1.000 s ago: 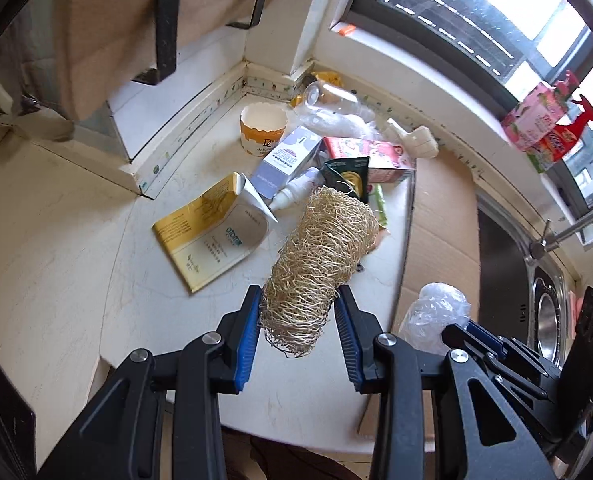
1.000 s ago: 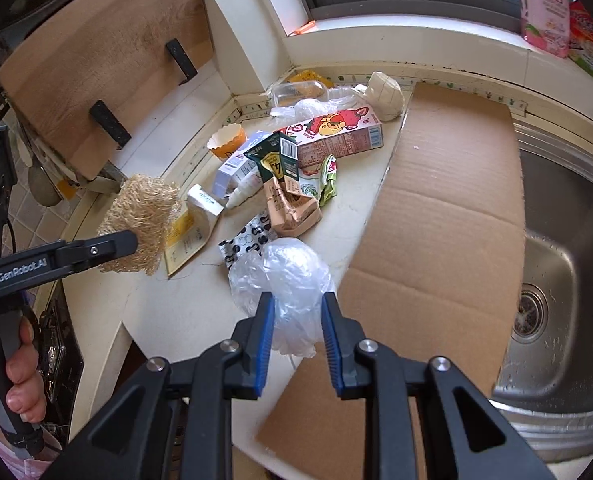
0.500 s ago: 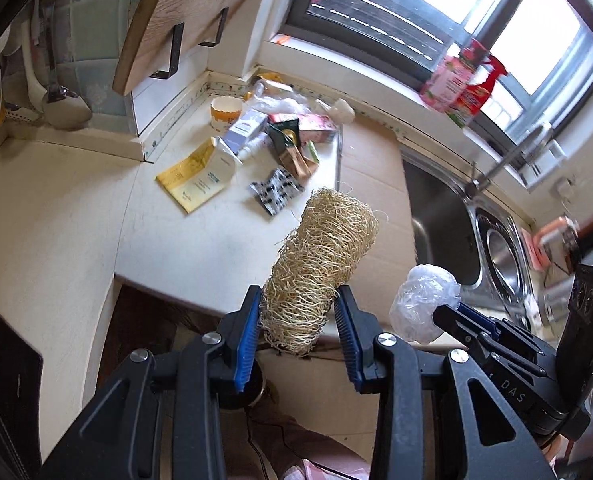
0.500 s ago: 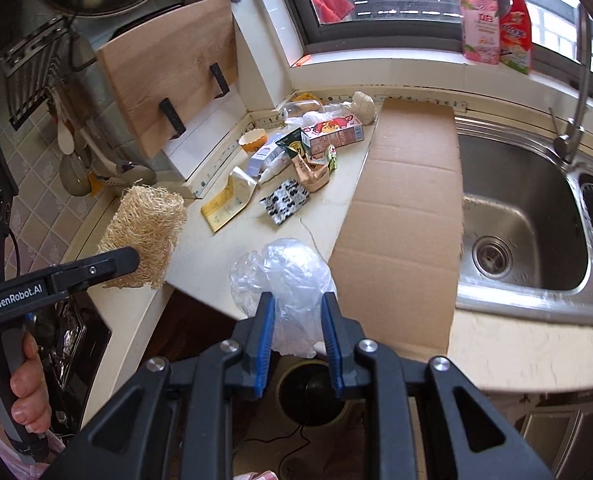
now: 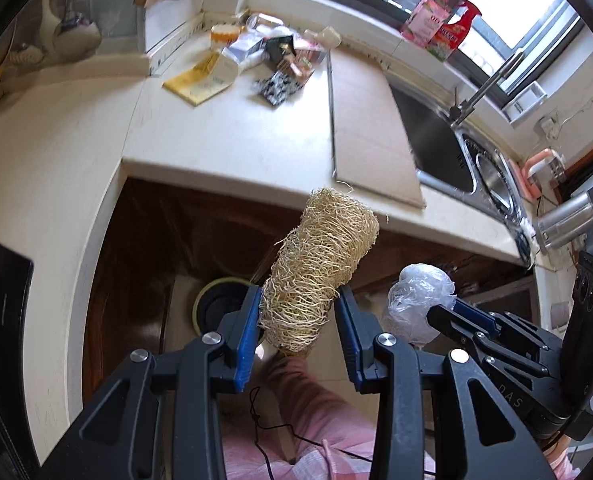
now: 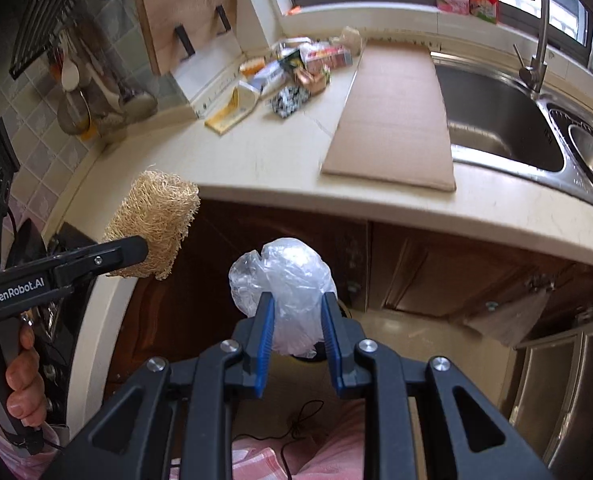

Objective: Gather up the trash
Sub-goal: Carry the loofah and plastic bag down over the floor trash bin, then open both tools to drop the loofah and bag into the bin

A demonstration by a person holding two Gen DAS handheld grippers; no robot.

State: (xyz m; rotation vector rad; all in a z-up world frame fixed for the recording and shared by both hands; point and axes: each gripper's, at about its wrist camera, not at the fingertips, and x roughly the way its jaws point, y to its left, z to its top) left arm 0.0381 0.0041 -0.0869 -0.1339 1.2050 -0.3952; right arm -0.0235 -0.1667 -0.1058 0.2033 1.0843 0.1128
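Note:
My left gripper (image 5: pixel 298 300) is shut on a tan loofah sponge (image 5: pixel 322 264), held in the air in front of the counter and above the floor. The loofah also shows in the right wrist view (image 6: pixel 154 220). My right gripper (image 6: pixel 296 308) is shut on a crumpled clear plastic bag (image 6: pixel 284 280), which also shows in the left wrist view (image 5: pixel 420 300). A round bin with a yellow rim (image 5: pixel 216 300) stands on the floor below the left gripper, partly hidden by its fingers. More trash, cartons and wrappers, lies in a pile (image 6: pixel 288 72) at the counter's back corner.
A cardboard sheet (image 6: pixel 396 112) lies on the counter beside the steel sink (image 6: pixel 496 120). Brown cabinet doors (image 6: pixel 436 272) stand under the counter edge. A cutting board (image 6: pixel 188 12) leans on the wall. My pink-clad legs (image 5: pixel 304 432) are below the grippers.
Both grippers have pulled back from the counter and dropped below its edge, still holding the loofah and the plastic bag. The floor bin now shows under the left gripper.

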